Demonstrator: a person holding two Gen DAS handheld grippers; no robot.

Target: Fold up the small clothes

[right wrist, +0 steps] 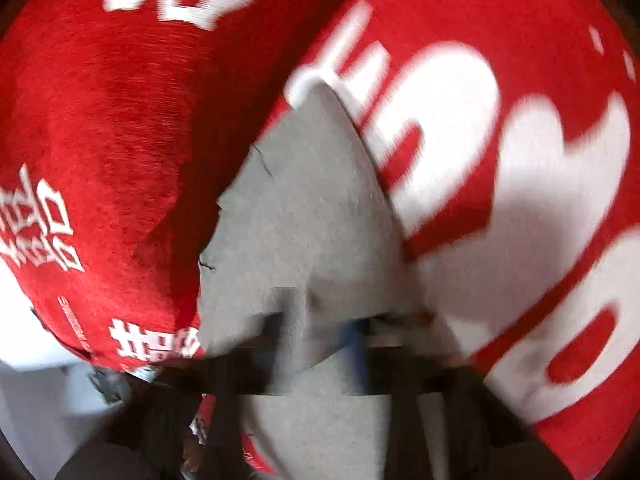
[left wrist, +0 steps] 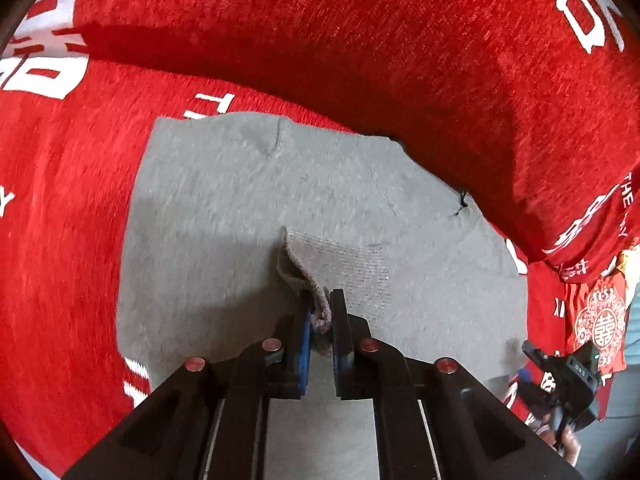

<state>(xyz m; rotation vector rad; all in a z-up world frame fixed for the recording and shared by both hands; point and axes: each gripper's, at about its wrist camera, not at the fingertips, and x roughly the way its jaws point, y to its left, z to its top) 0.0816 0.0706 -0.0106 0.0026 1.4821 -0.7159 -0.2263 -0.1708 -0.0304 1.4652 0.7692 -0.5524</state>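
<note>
A small grey garment [left wrist: 248,200] lies spread on a red cloth with white characters. My left gripper [left wrist: 321,314] is shut on a ribbed grey edge of the garment [left wrist: 316,276] and holds it lifted over the rest. In the right wrist view the picture is badly blurred. The grey garment [right wrist: 304,208] shows there too. My right gripper [right wrist: 332,344] is a dark smear at the bottom with grey cloth across it. Its jaws cannot be made out. The right gripper also shows small at the lower right of the left wrist view [left wrist: 568,368].
The red cover [left wrist: 60,220] spreads under the garment. A raised red cushion [left wrist: 360,48] rises just behind the garment, close to its far edge. A red hanging with a round white emblem [left wrist: 600,324] is at the far right.
</note>
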